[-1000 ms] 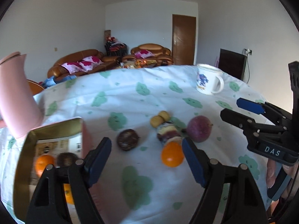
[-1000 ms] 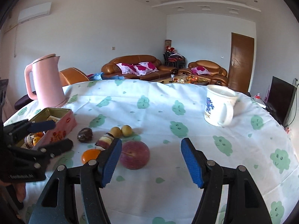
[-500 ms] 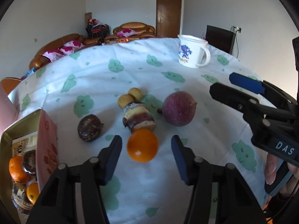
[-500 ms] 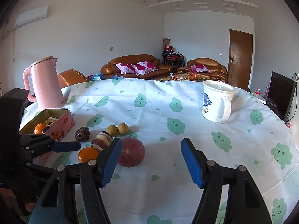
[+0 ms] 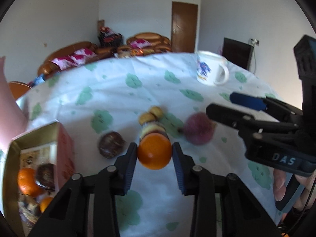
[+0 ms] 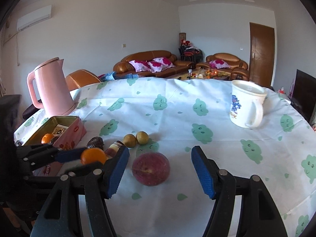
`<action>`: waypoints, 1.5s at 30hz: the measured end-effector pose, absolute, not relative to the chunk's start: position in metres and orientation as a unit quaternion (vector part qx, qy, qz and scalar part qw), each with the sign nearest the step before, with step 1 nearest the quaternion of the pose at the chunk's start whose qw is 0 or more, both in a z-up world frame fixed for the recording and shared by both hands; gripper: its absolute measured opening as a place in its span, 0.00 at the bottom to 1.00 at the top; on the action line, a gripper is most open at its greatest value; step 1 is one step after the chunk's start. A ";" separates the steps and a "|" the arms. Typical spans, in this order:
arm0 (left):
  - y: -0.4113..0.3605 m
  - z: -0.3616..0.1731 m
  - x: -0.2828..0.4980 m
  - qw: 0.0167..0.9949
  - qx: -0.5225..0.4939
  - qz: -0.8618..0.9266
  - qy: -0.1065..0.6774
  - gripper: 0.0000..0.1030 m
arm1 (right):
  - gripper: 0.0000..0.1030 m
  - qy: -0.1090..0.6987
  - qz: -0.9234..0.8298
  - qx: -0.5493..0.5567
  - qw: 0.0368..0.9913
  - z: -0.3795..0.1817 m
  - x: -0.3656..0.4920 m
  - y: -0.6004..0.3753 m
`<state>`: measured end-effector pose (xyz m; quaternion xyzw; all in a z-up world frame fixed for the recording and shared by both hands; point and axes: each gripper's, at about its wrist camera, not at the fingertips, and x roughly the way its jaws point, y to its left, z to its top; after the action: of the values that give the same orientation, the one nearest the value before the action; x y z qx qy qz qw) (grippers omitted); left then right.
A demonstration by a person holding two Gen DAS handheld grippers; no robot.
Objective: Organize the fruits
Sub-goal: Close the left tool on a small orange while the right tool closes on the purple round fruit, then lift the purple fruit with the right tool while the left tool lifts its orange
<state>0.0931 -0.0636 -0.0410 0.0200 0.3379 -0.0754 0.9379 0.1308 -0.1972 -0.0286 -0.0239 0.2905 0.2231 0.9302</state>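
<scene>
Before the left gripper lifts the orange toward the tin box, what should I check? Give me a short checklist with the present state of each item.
1. Left gripper pads touching the round orange on both sides: ok; jaws have just been closing.
2. Orange clear of the striped fruit behind it: cannot tell.
3. Open gold-lined pink tin box has room: ok.
4. Right gripper out of the path: ok; open around the red peach.
5. Pink kettle away from the route: ok.
</scene>
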 end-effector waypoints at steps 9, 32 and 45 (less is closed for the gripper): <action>-0.038 -0.044 0.103 0.944 -0.021 -0.042 0.328 0.36 | 0.65 0.346 0.233 -0.025 0.909 -0.047 0.151 -0.179; -0.038 -0.041 0.097 0.949 -0.024 -0.053 0.309 0.36 | 0.54 0.356 0.277 -0.059 0.891 -0.052 0.148 -0.160; -0.038 -0.037 0.092 0.955 -0.024 -0.051 0.291 0.36 | 0.53 0.327 0.299 -0.054 0.895 -0.046 0.138 -0.162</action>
<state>0.0919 -0.0378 -0.0369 -0.0239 0.2911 -0.0508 0.9550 0.1378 -0.1618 -0.0456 -0.0542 0.3268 0.2989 0.8950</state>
